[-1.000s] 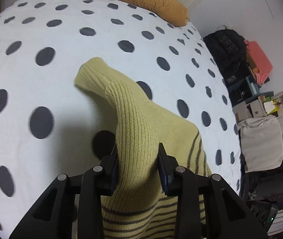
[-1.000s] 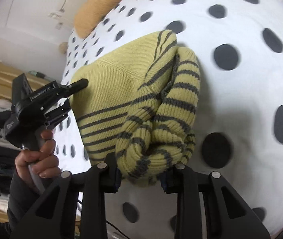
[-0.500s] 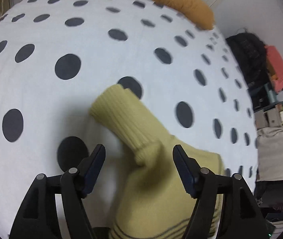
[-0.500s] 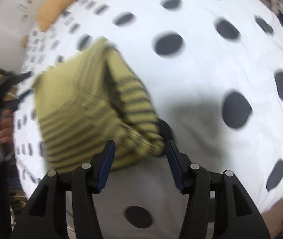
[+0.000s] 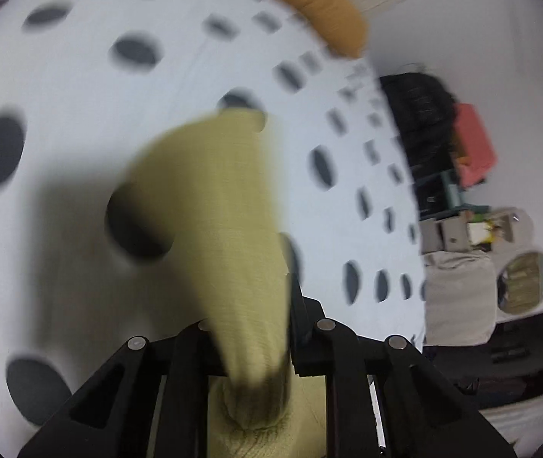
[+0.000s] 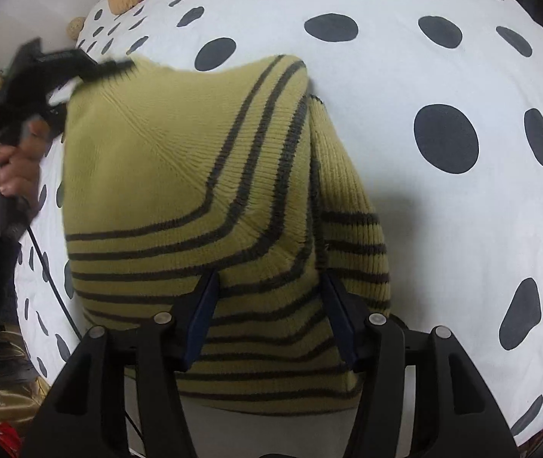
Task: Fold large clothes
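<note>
A yellow-green knit sweater (image 6: 180, 175) with dark stripes lies on the polka-dot bed. In the left wrist view, my left gripper (image 5: 250, 316) is shut on a plain yellow part of the sweater (image 5: 218, 198), which rises blurred in front of the camera. In the right wrist view, my right gripper (image 6: 269, 305) is partly closed around the striped folded edge, with fabric bunched between its blue pads (image 6: 202, 305). The left gripper (image 6: 46, 72), held by a hand, shows at the sweater's far left corner.
The white bedspread with dark dots (image 6: 443, 95) fills both views. An orange pillow (image 5: 321, 4) lies at the bed's head. Beside the bed in the left wrist view are a black bag (image 5: 416, 103), a pink item (image 5: 474, 149) and boxes.
Both grippers were shut on the sweater, opened half a second ago, and have closed on new spots. The left gripper now lifts a plain yellow part; the right holds the striped fold.
</note>
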`<move>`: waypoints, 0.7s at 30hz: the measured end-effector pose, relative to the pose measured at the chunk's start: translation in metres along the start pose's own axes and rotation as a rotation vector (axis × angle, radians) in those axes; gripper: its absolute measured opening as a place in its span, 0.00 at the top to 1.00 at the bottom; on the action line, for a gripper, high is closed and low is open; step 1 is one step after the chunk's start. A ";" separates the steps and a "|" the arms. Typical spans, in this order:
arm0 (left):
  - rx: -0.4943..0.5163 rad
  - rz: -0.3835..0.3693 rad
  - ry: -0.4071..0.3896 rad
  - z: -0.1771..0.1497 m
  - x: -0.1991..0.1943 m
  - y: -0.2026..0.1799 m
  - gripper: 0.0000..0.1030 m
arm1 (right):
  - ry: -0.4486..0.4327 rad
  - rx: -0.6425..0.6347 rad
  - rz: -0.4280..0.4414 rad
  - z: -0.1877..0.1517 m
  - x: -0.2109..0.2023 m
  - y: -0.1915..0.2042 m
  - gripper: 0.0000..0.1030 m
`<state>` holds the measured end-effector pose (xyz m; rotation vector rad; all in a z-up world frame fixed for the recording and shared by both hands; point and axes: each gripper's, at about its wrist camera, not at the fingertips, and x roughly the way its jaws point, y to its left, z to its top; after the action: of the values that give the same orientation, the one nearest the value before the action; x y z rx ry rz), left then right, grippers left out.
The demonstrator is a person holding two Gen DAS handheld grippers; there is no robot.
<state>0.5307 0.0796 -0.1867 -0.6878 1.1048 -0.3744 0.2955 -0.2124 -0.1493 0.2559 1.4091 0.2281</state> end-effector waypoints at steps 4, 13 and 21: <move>0.030 0.188 -0.050 0.028 0.000 0.007 0.63 | 0.013 0.036 0.017 0.000 0.013 -0.008 0.33; 0.129 0.431 -0.033 -0.017 -0.074 -0.025 0.62 | -0.143 0.099 0.039 0.015 -0.029 0.005 0.46; 0.181 0.534 0.211 -0.186 -0.026 -0.034 0.53 | -0.061 -0.016 -0.060 0.055 0.016 0.027 0.65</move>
<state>0.3528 0.0110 -0.1971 -0.1782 1.3847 -0.0845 0.3526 -0.1839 -0.1486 0.2051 1.3515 0.1804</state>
